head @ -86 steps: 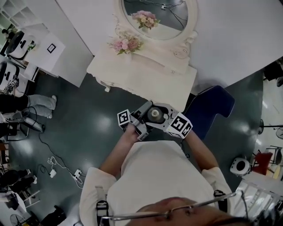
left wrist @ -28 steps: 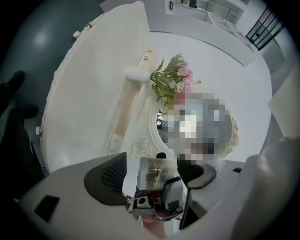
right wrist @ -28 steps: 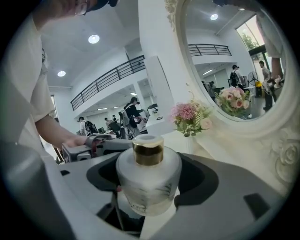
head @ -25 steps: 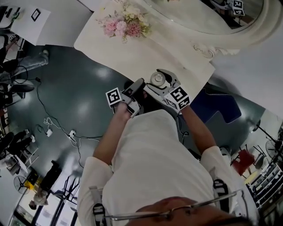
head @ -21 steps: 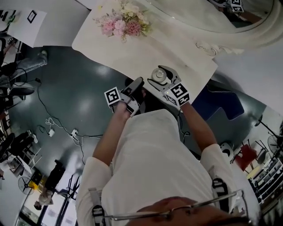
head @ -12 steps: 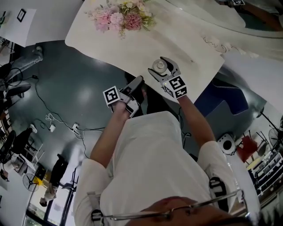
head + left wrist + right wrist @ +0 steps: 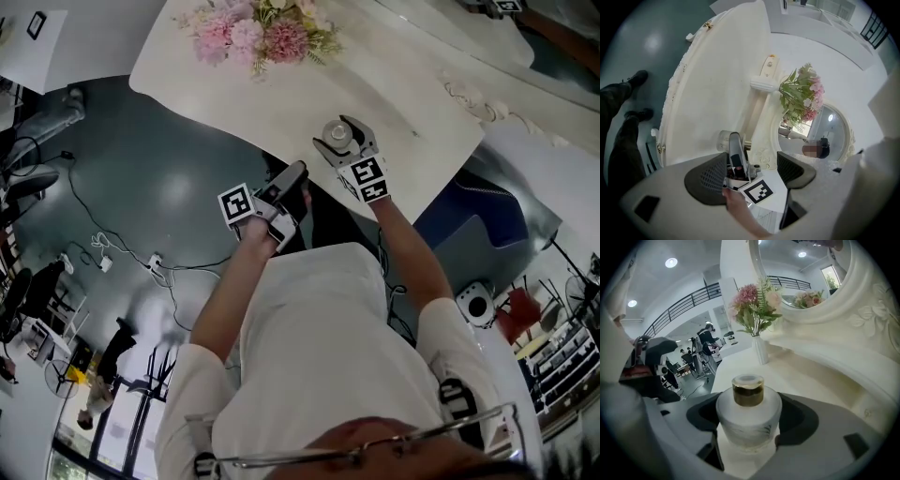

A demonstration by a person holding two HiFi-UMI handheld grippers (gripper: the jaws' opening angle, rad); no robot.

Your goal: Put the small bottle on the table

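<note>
The small bottle (image 7: 335, 134) is round and frosted white, with a gold collar (image 7: 747, 390) under its cap. My right gripper (image 7: 337, 138) is shut on it from both sides, over the near edge of the white dressing table (image 7: 394, 75). In the right gripper view the bottle (image 7: 747, 420) stands upright between the dark pads (image 7: 799, 420); its base is hidden, so contact with the table cannot be told. My left gripper (image 7: 294, 175) hangs open just off the table's edge, to the left of the right one, holding nothing.
A vase of pink flowers (image 7: 253, 28) stands at the table's far left (image 7: 757, 301). The oval mirror's carved frame (image 7: 862, 319) rises along the table's back. A blue chair (image 7: 473, 211) is at the right, cables (image 7: 103, 262) lie on the floor, and people stand far left.
My right gripper has carried the bottle forward from in front of the body to above the table's edge. The left gripper let go earlier and stays behind, open.
</note>
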